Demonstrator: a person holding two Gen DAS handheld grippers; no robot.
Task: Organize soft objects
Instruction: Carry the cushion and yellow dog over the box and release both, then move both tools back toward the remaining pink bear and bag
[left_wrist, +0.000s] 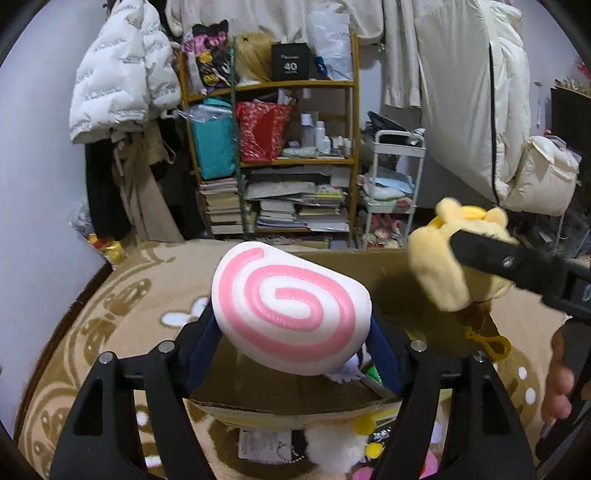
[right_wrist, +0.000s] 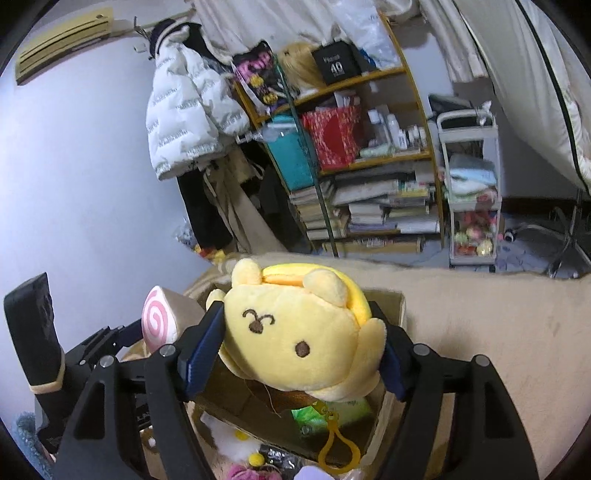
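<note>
Swirl cushion sits pinched in the left hand-held gripper, directly above the cardboard box. Yellow plush (keyring clip dangling) is pinched in the right hand-held gripper, over the box's right half; both drops lie straight below.

Both tools are matte black plastic. The left gripper has forked arms with silver screw heads and dark blue ribbed fingers. The right gripper looks identical, its blue fingers ridged too.
</note>
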